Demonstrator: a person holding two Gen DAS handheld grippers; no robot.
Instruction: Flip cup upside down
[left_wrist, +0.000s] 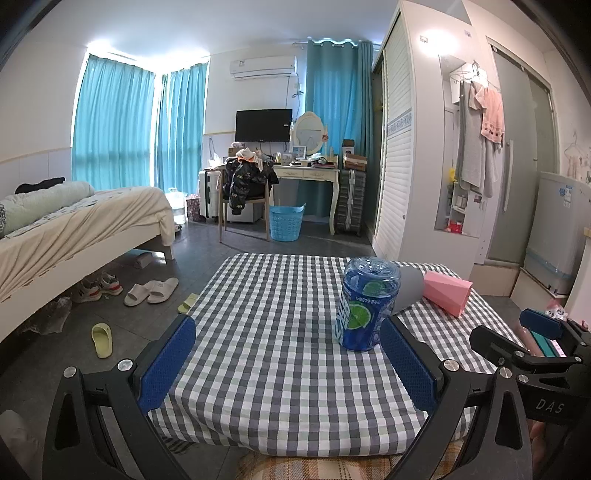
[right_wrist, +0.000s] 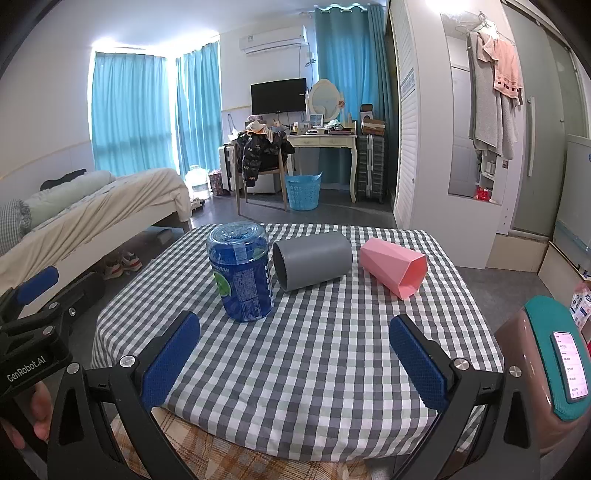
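currently both grippers hover at the near edge of the checked tablecloth (right_wrist: 295, 369), left gripper (left_wrist: 288, 365) and right gripper (right_wrist: 295, 360) each spread wide and empty. beyond them, a blue cut-bottle cup (right_wrist: 242, 273) stands mouth down, while a grey cup (right_wrist: 314, 260) and pink faceted cup (right_wrist: 395, 267) lie on their sides, probably awaiting flipping

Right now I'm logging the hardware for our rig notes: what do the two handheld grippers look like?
Both match. The left gripper and right gripper each have a black frame with triangular cut-outs, silver round bolts, and two fingers faced with blue textured pads. Seen from the other camera, the left body is printed GenRobot.AI and the right shows the letters DAS. No cables show.
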